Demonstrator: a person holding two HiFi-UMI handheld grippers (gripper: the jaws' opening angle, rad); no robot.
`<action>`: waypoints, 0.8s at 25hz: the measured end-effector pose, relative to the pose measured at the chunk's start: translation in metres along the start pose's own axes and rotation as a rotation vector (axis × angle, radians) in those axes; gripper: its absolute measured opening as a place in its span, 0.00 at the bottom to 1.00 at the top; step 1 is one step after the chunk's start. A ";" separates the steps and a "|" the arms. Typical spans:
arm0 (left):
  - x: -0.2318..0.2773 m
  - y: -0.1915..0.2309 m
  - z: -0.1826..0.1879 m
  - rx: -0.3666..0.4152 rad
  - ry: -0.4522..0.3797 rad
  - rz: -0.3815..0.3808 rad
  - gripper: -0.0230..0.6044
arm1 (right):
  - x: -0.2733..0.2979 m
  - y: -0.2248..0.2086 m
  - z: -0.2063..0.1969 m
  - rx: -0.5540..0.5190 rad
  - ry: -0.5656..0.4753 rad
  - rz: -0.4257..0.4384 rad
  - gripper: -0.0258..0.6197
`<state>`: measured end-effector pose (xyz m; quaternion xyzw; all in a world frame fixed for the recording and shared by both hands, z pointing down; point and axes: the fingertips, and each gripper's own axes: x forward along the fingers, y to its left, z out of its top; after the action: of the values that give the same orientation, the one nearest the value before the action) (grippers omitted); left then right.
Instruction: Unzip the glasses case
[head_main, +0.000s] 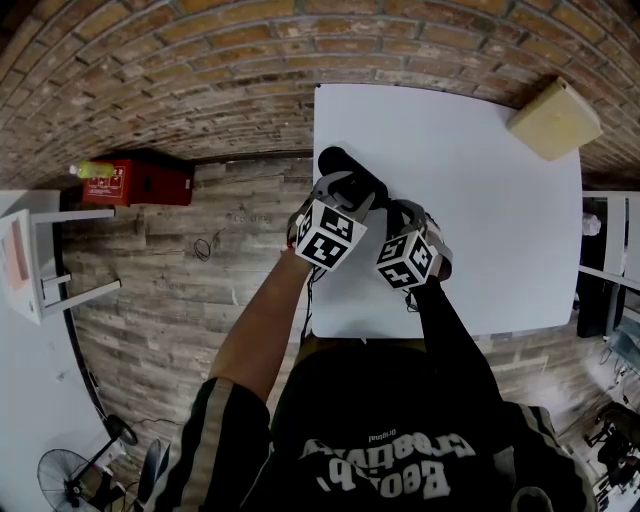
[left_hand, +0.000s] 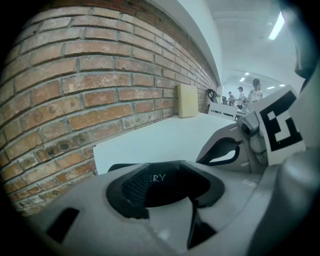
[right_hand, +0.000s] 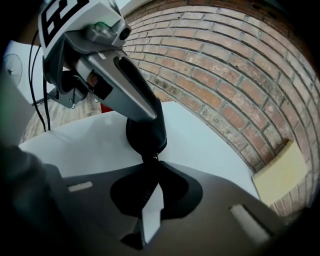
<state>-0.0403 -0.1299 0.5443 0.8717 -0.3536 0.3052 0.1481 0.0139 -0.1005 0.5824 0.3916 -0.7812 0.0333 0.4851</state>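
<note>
A black glasses case lies near the left edge of the white table. My left gripper is shut across its body; in the left gripper view the case, with white lettering on it, fills the gap between the pads. In the right gripper view a grey finger of the left gripper presses on the case. My right gripper is shut, its tips pinching a small dark zipper pull at the case's near end. In the head view the right gripper sits just right of the left one.
A pale yellow block rests at the table's far right corner against the brick wall. The table's left edge runs close beside the case. A red box stands on the wooden floor to the left.
</note>
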 end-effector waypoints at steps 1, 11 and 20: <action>0.000 0.000 0.000 0.000 0.001 0.000 0.35 | 0.001 -0.002 0.001 -0.021 -0.004 0.006 0.06; 0.001 0.000 0.000 -0.005 0.004 0.003 0.35 | 0.014 -0.016 0.013 -0.134 -0.030 0.058 0.06; -0.001 0.001 0.000 -0.013 -0.013 0.006 0.34 | 0.015 -0.018 0.017 -0.148 -0.089 0.099 0.08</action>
<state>-0.0410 -0.1303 0.5435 0.8716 -0.3591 0.2979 0.1504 0.0096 -0.1289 0.5792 0.3169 -0.8207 -0.0182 0.4751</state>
